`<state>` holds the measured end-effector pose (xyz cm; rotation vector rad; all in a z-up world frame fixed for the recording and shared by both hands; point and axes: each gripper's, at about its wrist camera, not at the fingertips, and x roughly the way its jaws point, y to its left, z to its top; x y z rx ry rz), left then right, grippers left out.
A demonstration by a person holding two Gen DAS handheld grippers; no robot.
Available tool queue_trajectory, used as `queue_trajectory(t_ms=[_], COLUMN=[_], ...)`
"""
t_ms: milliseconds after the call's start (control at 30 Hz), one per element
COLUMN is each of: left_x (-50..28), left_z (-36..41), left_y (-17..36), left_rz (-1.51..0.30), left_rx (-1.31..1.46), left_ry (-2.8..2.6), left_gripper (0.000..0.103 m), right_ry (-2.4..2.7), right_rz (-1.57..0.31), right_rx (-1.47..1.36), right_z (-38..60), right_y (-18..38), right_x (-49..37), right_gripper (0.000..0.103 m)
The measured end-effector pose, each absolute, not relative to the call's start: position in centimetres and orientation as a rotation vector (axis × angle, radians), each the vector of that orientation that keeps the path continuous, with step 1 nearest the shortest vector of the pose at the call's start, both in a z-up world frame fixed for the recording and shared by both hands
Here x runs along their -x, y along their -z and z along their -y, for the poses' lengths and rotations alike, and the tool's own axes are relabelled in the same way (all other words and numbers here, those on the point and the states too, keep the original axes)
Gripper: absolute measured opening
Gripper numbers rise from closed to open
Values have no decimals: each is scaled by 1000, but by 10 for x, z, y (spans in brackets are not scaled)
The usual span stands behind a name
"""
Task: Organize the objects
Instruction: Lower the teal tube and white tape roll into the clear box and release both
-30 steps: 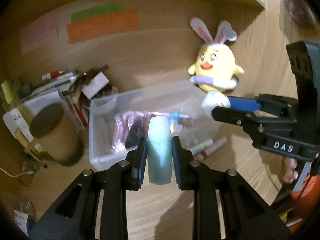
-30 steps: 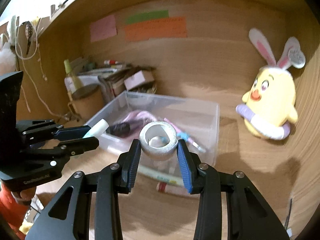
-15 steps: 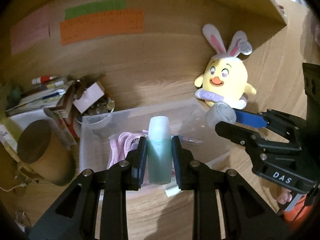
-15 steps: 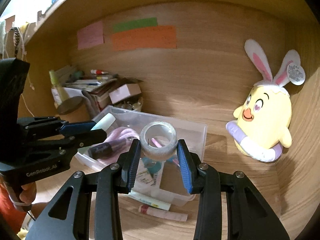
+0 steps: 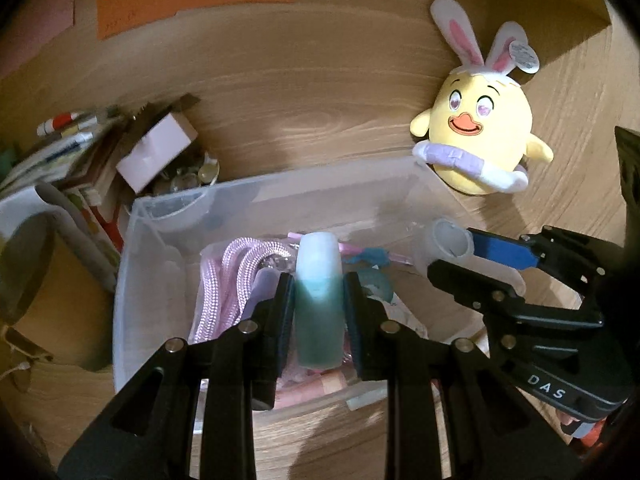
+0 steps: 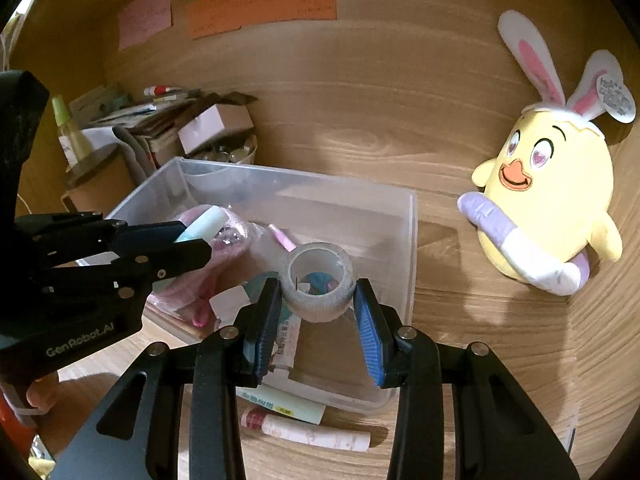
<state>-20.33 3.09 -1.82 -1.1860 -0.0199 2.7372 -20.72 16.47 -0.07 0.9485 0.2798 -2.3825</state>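
A clear plastic bin point(image 5: 132, 264) point(image 6: 408, 240) stands on the wooden desk and holds a pink rope point(image 5: 232, 276), pens and small items. My left gripper point(image 5: 318, 300) is shut on a pale green tube point(image 5: 319, 304) and holds it above the bin; it shows from the side in the right wrist view point(image 6: 188, 240). My right gripper point(image 6: 316, 300) is shut on a roll of clear tape point(image 6: 320, 284) above the bin's near right part; the roll also shows in the left wrist view point(image 5: 448, 248).
A yellow bunny-eared plush point(image 6: 548, 200) point(image 5: 480, 148) leans on the back wall to the right. A brown cup point(image 6: 96, 180), books and a small box point(image 6: 212, 124) crowd the left. Two tubes point(image 6: 304, 432) lie on the desk in front of the bin.
Both grippers have moved forward with their loads, from in front of the bin to above it. The grips have not changed.
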Motion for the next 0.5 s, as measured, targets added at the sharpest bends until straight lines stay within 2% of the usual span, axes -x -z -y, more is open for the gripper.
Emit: queue_trajectory(t_ms=[167,300,433,500], left_x=[198,189,174,163], left_z=[-28,-30,-31,-32], left_y=[17,9,-2,-7], left_rz=[22,20,3,-18], left_rx=[1170,1137,1095,1075], left_ry=[-2745,-2744,-2748,-2747], left_gripper=[26,41,49,60], right_ry=[2370,2363,2366,2377], right_rz=[-286,-291,-295,-300], right_rx=[-961,-958,-921,-894], right_z=[-163,-163,-171,-178], right_y=[3,-1,-11,-17], right_x=[207,203,191,182], right_gripper=[34,35,35,40])
